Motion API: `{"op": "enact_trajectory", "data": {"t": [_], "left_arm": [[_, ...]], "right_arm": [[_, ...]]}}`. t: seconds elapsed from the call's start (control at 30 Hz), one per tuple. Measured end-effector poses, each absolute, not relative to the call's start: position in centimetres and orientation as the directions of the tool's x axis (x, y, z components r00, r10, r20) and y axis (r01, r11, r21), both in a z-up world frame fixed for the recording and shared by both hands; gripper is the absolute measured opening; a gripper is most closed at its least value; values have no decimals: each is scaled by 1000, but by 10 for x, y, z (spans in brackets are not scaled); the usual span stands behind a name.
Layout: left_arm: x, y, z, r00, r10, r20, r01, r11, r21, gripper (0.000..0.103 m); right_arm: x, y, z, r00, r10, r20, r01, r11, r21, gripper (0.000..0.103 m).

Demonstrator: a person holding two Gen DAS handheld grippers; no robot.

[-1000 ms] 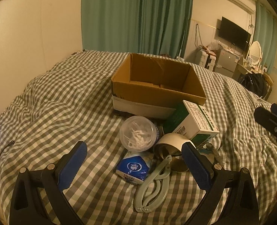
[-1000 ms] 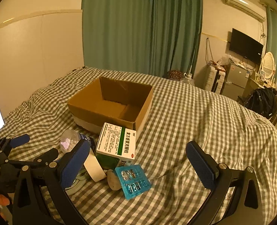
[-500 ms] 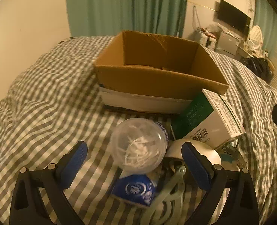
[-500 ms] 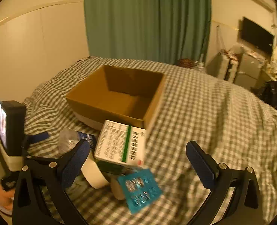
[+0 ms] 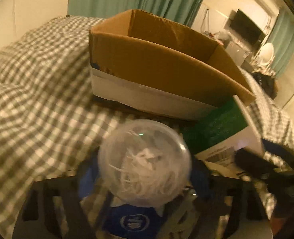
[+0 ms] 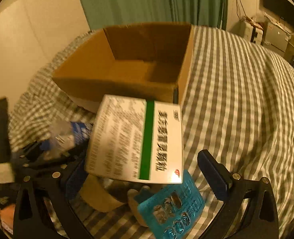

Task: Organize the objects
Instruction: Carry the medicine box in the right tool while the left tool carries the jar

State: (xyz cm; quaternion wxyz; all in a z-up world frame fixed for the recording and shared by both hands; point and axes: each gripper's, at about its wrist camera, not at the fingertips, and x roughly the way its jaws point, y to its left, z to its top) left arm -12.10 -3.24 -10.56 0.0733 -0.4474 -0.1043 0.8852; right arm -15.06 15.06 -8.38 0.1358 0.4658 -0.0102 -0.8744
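An open brown cardboard box (image 5: 156,63) stands on the checked bed cover. In front of it lies a clear round container (image 5: 145,165) of white picks, blurred, between the fingers of my open left gripper (image 5: 145,179); I cannot tell if the pads touch it. A blue tissue packet (image 5: 131,221) lies under it. The white and green medicine box (image 6: 135,139) sits between the fingers of my open right gripper (image 6: 145,175), in front of the cardboard box (image 6: 127,73). Below it are a blue blister pack (image 6: 172,209) and a tape roll (image 6: 99,195).
The medicine box (image 5: 216,131) leans by the cardboard box's right corner, with the right gripper's dark body (image 5: 266,165) beside it. The checked cover (image 6: 236,99) spreads out to the right. Green curtains (image 6: 156,2) hang behind; a TV and shelves stand far right.
Both grippers have moved forward and down onto the pile. The clear container now fills the gap between the left fingers, and the medicine box fills the gap between the right fingers.
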Motion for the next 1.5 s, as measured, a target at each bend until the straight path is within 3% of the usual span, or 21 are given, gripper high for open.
{"op": "enact_trajectory", "data": {"t": [0.1,0.43,0.97,1.27,1.5], "left_arm": [[-114,-28,-101,-606,200,-770,-53,-976,-212,69],[-78,-23,-61,-662,105,-742,-30,-993,-114,66],[-27,-18,57,-813,41,-581,-31,-999,-28,66],[-52,-25,105,-861,39,-507,-37,-999,-14,66],[-105,-23,109,-872,13,-489,-25,-1000,18,66]], "right_arm": [[-146,155,-86,-509,-334,-793,248,-939,237,77],[-108,161,-31,-616,-304,-727,277,-947,162,77],[-43,174,70,-782,-242,-574,284,-959,17,77],[-51,164,117,-839,-224,-496,284,-958,-48,77],[-105,150,126,-854,-216,-474,285,-955,-79,77]]}}
